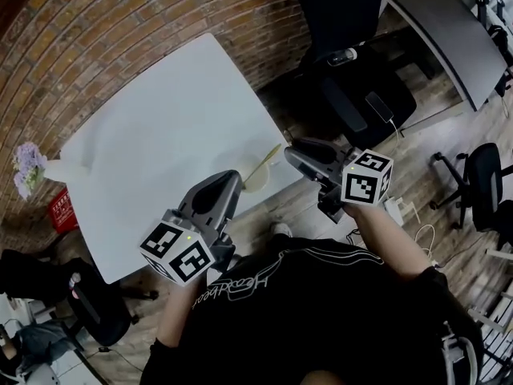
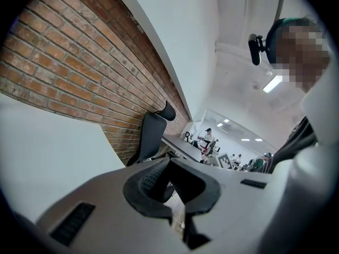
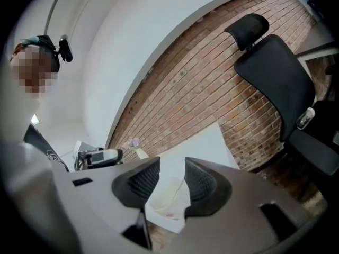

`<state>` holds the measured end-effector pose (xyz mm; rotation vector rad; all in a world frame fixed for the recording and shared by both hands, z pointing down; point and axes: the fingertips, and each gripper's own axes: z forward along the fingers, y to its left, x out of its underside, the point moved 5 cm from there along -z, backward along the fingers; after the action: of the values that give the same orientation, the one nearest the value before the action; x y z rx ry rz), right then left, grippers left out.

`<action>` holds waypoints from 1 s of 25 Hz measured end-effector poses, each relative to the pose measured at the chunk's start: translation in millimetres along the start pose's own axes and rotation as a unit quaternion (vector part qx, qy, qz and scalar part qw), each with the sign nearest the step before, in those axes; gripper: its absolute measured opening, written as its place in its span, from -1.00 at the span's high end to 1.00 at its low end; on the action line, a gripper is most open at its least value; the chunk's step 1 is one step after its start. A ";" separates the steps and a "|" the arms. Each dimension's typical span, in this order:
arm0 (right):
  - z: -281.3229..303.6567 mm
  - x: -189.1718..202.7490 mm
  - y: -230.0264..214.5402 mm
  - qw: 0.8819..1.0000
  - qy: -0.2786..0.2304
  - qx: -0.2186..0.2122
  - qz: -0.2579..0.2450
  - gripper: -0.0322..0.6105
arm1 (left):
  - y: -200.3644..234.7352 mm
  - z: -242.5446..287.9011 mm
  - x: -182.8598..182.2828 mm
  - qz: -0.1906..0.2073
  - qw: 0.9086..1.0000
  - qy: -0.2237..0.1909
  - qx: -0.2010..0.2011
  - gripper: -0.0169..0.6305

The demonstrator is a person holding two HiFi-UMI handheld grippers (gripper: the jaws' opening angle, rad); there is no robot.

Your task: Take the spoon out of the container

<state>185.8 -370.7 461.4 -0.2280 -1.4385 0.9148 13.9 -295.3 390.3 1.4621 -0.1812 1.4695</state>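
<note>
Spoon [image 1: 264, 163] in container [image 1: 258, 185] half hidden behind left gripper [image 1: 232, 176], jaws clenched empty, right gripper [image 1: 290, 152] jaws released

I could read no text for certain. White cursive lettering [image 1: 240, 283] ran across the person's black shirt [image 1: 337, 319], upside down to me and unclear. A red box [image 1: 62, 209] at the left carried white print too small to read.
</note>
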 end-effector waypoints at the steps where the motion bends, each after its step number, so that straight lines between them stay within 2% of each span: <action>1: 3.8 4.1 -5.5 1.000 0.010 0.003 0.000 0.56 | 2.6 0.2 -0.1 -0.001 1.000 -0.002 -0.002 0.93; 7: 23.7 26.1 -26.4 0.998 0.062 0.005 0.007 0.55 | 13.2 -3.1 3.8 -0.008 1.000 -0.009 -0.018 0.93; 17: 46.1 40.4 -30.2 0.996 0.082 -0.011 0.017 0.56 | 30.5 -8.7 6.6 -0.012 0.999 -0.016 -0.042 0.93; 25: 50.0 43.5 -26.5 0.996 0.082 -0.019 0.020 0.78 | 37.7 -16.7 10.0 -0.020 0.998 -0.024 -0.053 0.93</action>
<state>145.4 -378.7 519.7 -0.3543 -1.3051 0.8817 -21.4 -296.3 413.8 1.4079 -0.2549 1.3726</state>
